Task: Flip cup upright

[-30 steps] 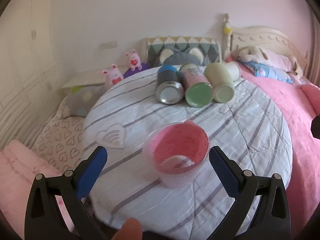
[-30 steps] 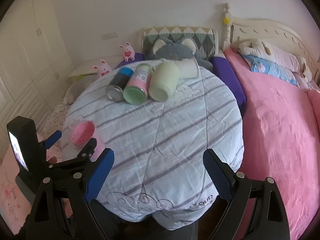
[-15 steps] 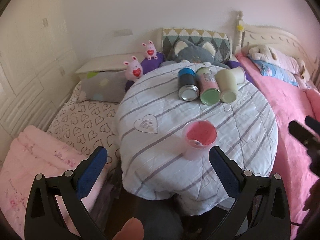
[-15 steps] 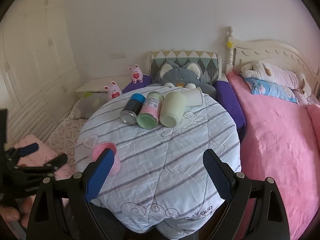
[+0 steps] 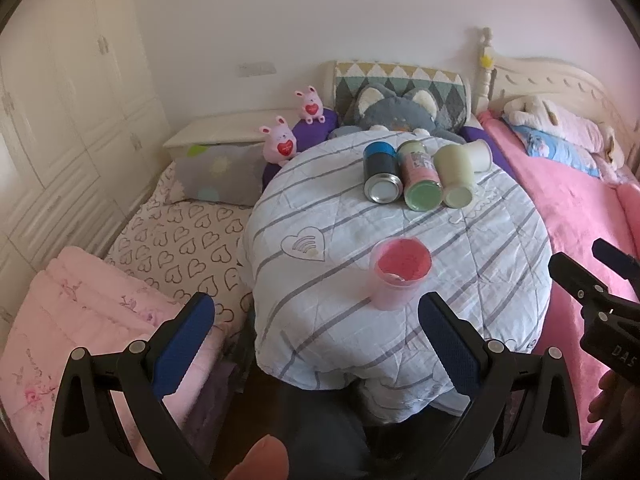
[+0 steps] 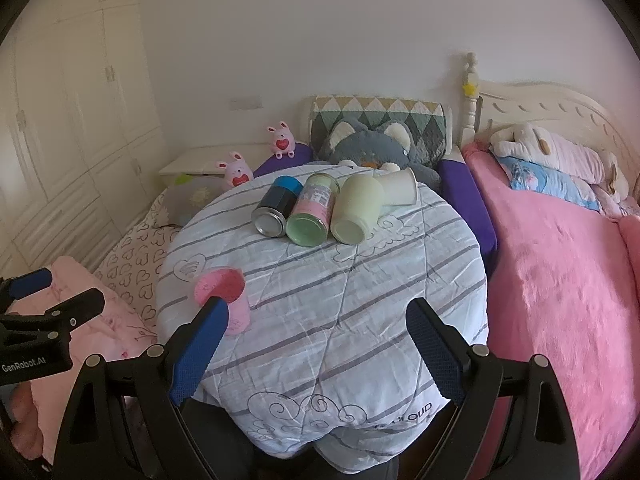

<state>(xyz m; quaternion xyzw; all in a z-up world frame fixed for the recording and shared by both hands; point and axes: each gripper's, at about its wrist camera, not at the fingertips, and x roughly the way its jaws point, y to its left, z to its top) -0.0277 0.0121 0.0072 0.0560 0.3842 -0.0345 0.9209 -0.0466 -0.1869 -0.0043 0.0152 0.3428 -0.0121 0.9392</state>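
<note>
Centrally, round quilt-draped table [image 6: 360, 288] between pink bed [image 6: 560, 280] and wardrobe [image 6: 60, 120].

Plain white wall [image 6: 320, 40], cream panelled wardrobe [image 6: 72, 120] on the left, bed with pink blanket [image 6: 560, 280] and carved cream headboard [image 6: 560, 108] on the right, low white nightstand [image 5: 224, 130] against the wall, soft daylight

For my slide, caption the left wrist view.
Open left gripper hovers before upright pink cup on striped cloth.
</note>
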